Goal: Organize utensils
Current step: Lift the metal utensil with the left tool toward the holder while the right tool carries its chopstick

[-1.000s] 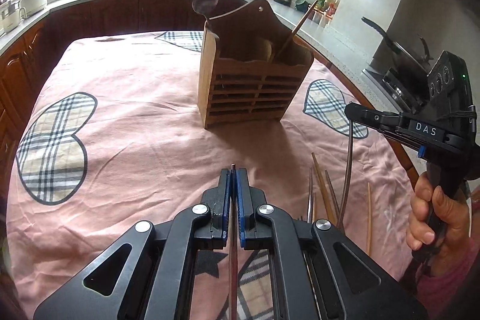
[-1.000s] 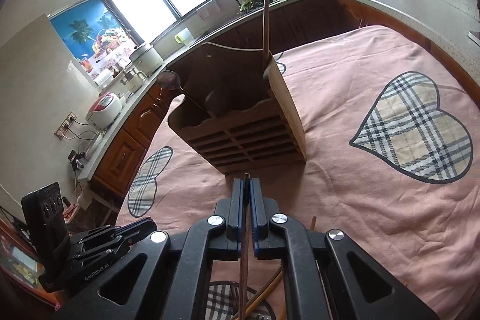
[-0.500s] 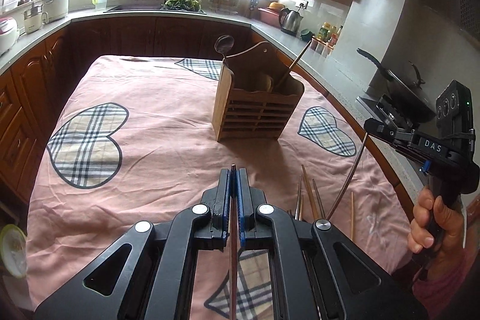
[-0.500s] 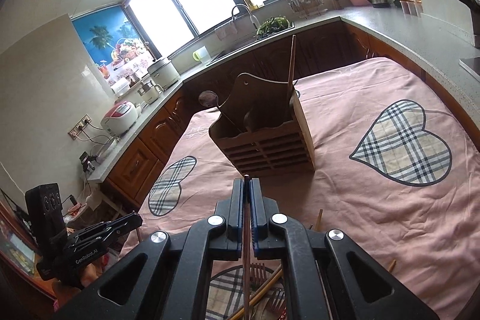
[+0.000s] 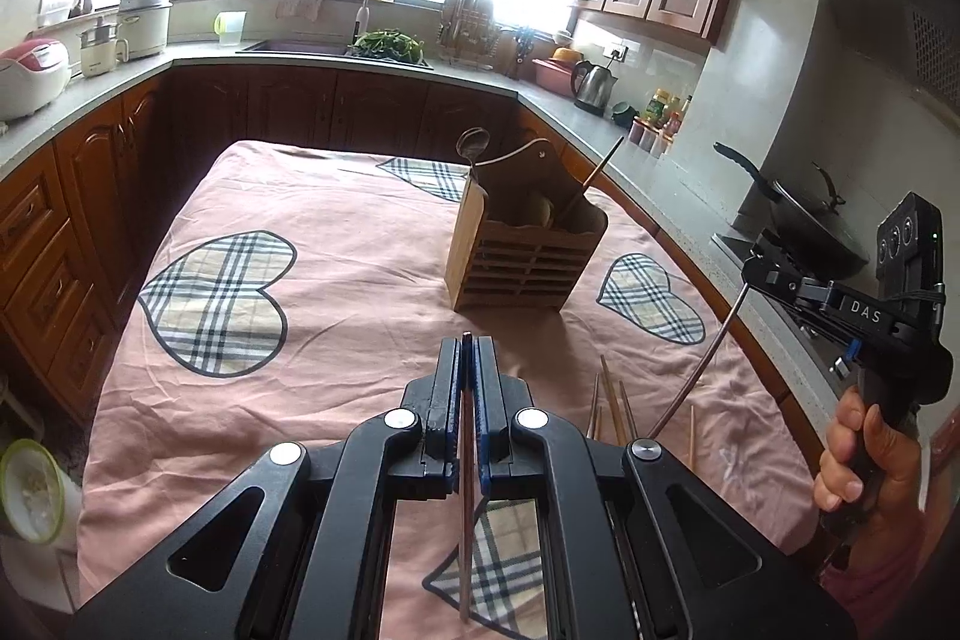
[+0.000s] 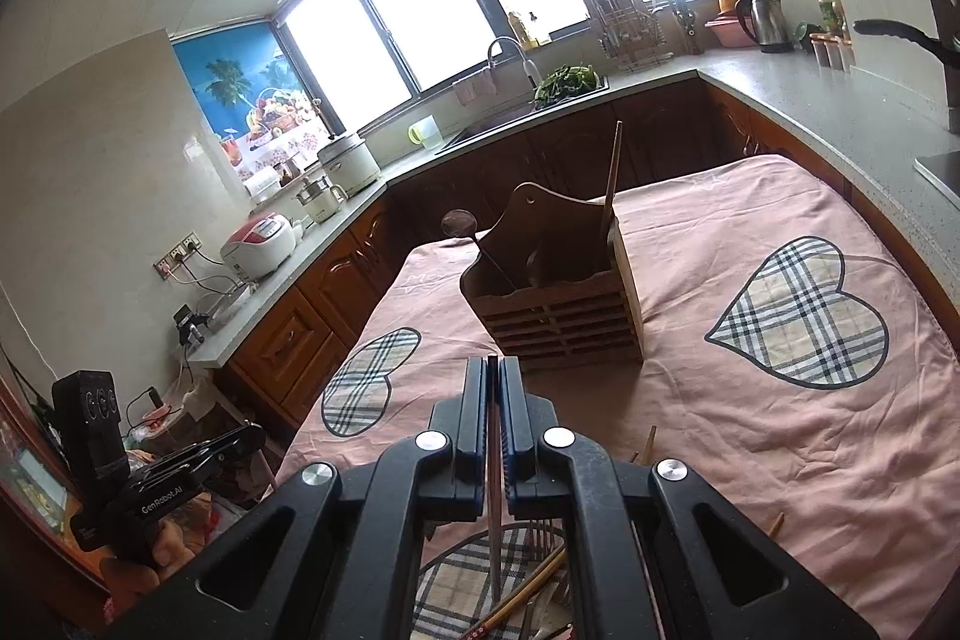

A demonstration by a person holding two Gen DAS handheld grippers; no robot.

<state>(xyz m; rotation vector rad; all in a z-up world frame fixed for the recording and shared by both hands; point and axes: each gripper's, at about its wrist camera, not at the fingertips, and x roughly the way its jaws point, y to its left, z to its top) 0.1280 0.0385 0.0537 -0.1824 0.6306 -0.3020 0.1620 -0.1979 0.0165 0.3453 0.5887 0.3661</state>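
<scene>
"das" is printed on the right gripper (image 5: 757, 263), "genrobot.ai" on the left gripper (image 6: 255, 436). each is clamped on a thin metal utensil handle (image 5: 465, 490) (image 6: 493, 490), above the pink heart-patterned table (image 5: 336, 292), short of the slatted wooden utensil holder (image 5: 525, 250).

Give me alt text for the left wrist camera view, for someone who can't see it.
The left gripper is shut on a thin utensil, pointing over a pink tablecloth toward a wooden holder with a spoon and a chopstick in it. At right, a hand holds the right gripper, shut on a metal utensil above loose chopsticks.
</scene>
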